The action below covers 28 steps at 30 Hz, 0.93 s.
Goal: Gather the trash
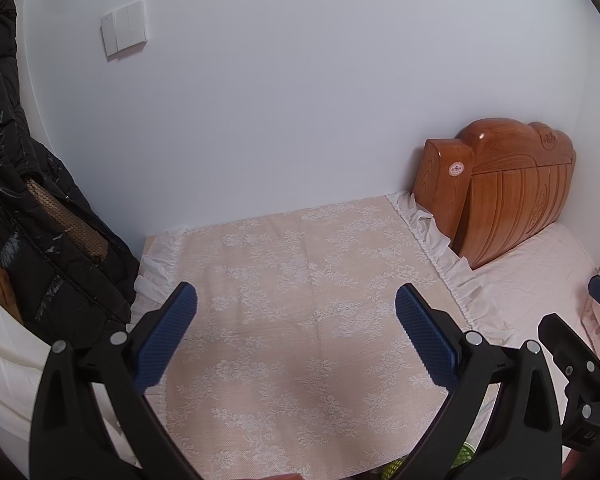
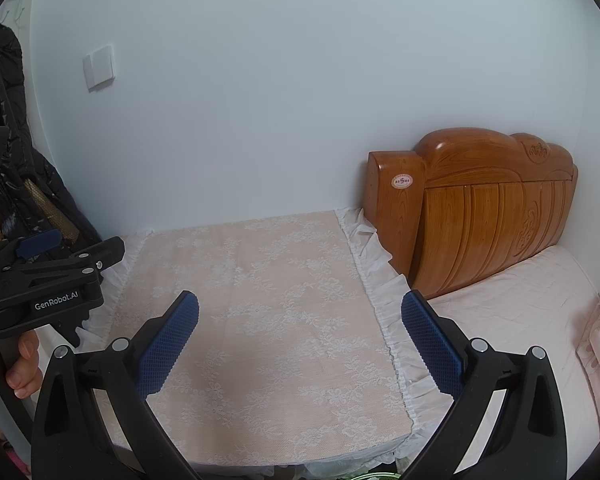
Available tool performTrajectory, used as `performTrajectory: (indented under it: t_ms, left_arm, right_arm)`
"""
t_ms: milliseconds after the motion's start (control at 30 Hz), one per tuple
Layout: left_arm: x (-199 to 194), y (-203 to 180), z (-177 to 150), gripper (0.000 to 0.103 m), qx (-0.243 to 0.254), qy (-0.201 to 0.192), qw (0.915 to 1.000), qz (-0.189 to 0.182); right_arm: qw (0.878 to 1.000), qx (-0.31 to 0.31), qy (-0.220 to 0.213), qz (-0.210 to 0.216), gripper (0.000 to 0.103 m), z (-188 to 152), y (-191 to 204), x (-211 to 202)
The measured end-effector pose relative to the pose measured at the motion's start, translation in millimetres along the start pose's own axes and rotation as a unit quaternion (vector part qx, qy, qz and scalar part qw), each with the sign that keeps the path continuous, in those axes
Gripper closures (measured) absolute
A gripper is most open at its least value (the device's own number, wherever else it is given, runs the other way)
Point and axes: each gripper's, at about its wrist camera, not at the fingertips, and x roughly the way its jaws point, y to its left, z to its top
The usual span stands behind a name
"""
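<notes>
Black jacket (image 1: 40, 216) hangs at left. Left tool (image 1: 296, 320) and right tool (image 2: 300, 324), both with fingers spread apart and empty, hover over the lace-covered counter (image 1: 300, 280); wooden headboard (image 2: 480, 216) stands at right. No trash is visible.

- I am in a home bedroom, judging by the furniture and soft furnishings in front of me.
- A carved wooden headboard (image 2: 484, 208) with a round sticker stands against the plain white wall (image 2: 280, 80).
- Below it lies a mattress in a pale pink sheet (image 2: 512, 320).
- Beside the bed, a low surface against the wall wears a peach lace cover (image 1: 300, 300) with a white ruffled edge, the sort found on household furniture.
- A shiny black padded coat (image 1: 24, 200) hangs at my left.
- A white wall switch (image 1: 124, 32) sits on the wall above.
</notes>
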Motion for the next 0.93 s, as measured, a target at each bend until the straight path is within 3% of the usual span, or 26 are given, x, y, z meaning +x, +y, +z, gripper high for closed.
performTrajectory:
  t_ms: [933]
  left_arm:
    - [6.9, -1.0, 1.1, 0.008, -0.001, 0.01, 0.9999, -0.007]
  right_arm:
    - [1.0, 0.005, 0.006, -0.003, 0.002, -3.0, 2.5, 5.7]
